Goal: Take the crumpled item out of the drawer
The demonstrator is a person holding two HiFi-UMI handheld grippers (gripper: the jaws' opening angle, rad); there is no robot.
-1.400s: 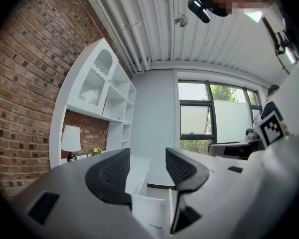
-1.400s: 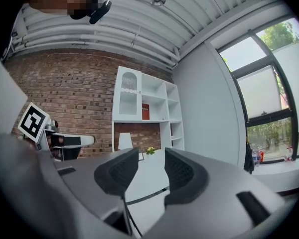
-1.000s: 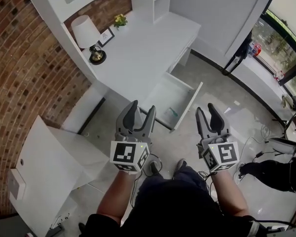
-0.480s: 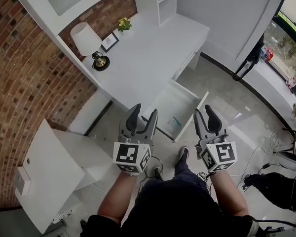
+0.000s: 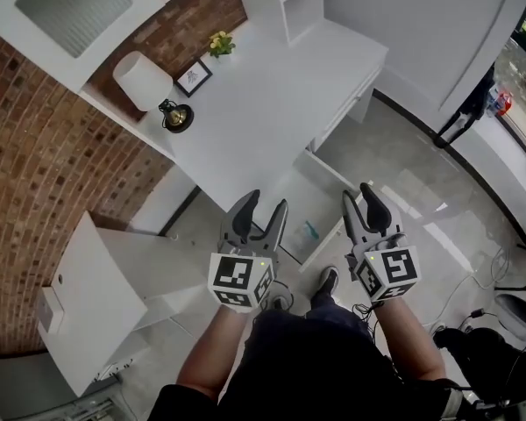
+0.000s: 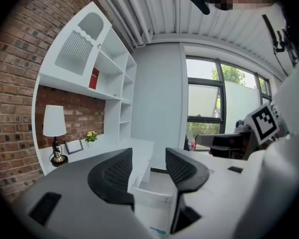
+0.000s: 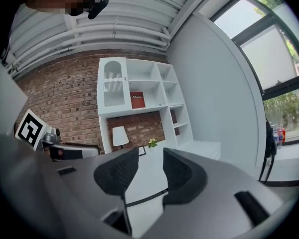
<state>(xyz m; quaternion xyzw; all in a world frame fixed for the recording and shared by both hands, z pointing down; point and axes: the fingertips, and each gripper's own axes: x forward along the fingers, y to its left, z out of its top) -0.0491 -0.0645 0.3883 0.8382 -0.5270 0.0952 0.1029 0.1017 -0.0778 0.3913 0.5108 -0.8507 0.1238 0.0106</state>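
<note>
Overhead, seemingly crumpled teal item (image 5: 311,231) in drawer (image 5: 294,198); left gripper view: sliver.

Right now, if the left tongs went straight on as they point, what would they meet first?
Most likely the open drawer, its white edge showing between the open left tongs; the desk lies beyond. Depth is hard to judge.

Grey left gripper (image 5: 265,202), right gripper (image 5: 358,193) (checkered marker cubes (image 5: 238,279)), dark fingers (image 5: 244,217).

Rough brick wall (image 5: 44,156), smooth matt white desk (image 5: 263,103) and drawer (image 5: 298,196), glossy grey floor (image 5: 412,191) (bright reflections)
</note>
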